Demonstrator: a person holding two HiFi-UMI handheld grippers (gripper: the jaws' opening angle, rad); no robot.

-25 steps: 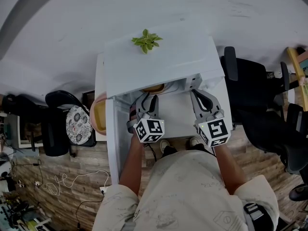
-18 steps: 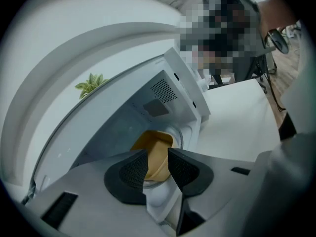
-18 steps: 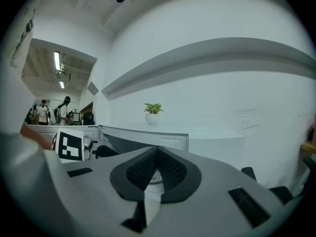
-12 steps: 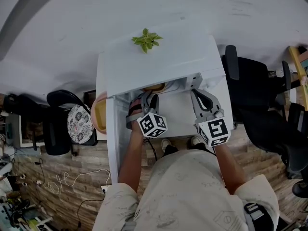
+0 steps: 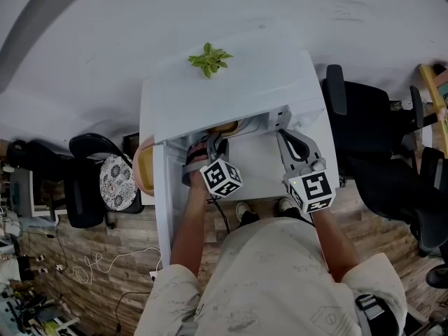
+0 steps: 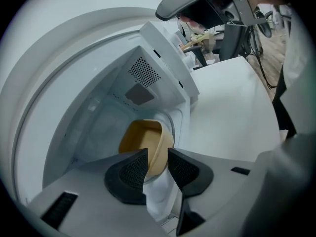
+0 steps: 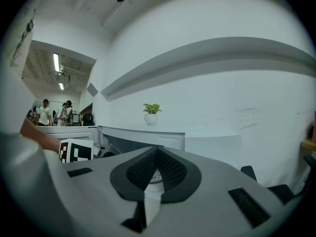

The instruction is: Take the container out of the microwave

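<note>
The left gripper view alone looks into the microwave [image 6: 148,78]. The tan container [image 6: 143,142] sits inside the cavity, toward the mouth, with bare cavity floor behind it and a vented wall beyond. The left gripper [image 6: 158,162] is rolled sideways. Its fingers [image 6: 131,169] stand a narrow gap apart, with the container's wall in line with that gap. Whether the pads press the wall cannot be told.

The head view shows only a sliver of the container [image 5: 224,127] under the microwave's top edge [image 5: 231,89]. It also shows the plant [image 5: 207,59] on the top and the door [image 5: 162,208] swung out at the person's left. The right gripper view shows none of the cavity. It takes in the plant [image 7: 151,108], the left gripper's cube [image 7: 75,151] and people [image 7: 45,112] far off.

The left forearm reaches straight ahead, with the left gripper [image 5: 213,144] at the mouth. The right gripper [image 5: 282,134] is held level over the white surface [image 5: 259,173], before the panel side, its fingers [image 7: 170,169] clenched on nothing.

The surface before the mouth lies bare. A chair [image 5: 364,145] stands just beside its right edge.
</note>
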